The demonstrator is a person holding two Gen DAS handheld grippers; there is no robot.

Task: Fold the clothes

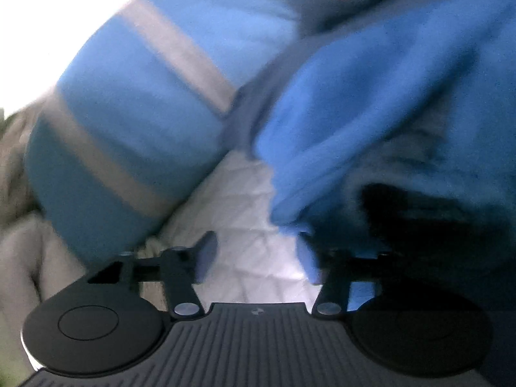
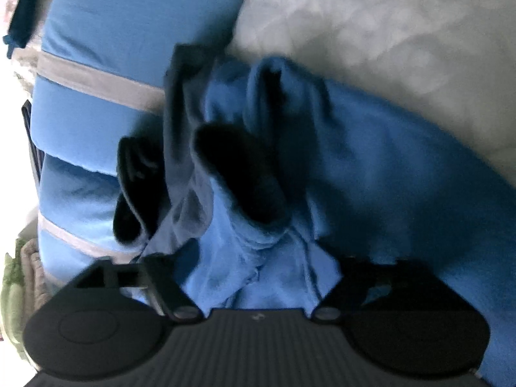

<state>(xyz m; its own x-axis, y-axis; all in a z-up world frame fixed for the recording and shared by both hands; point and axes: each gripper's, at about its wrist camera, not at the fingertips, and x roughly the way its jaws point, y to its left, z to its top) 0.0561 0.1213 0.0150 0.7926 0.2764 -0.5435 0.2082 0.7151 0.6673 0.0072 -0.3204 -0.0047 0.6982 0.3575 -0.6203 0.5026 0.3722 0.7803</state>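
A white quilted bed cover (image 1: 248,200) fills the lower middle of the left wrist view and the upper right of the right wrist view. A blue pillow with grey stripes (image 1: 135,122) lies across the upper left of both views. The blue garment (image 1: 371,113), soft and crumpled, takes the right half of the left wrist view and the centre of the right wrist view, lying against the pillow.

The left gripper (image 1: 258,258) has its jaws about half open at bottom centre; a hanging fold of the garment touches or just overlaps the right finger, but no fabric is pinched and the quilt shows in the gap.

The right gripper (image 2: 245,277) stands wide open at bottom centre. A bunched part of the garment lies between its fingers, loose, unpressed by either.
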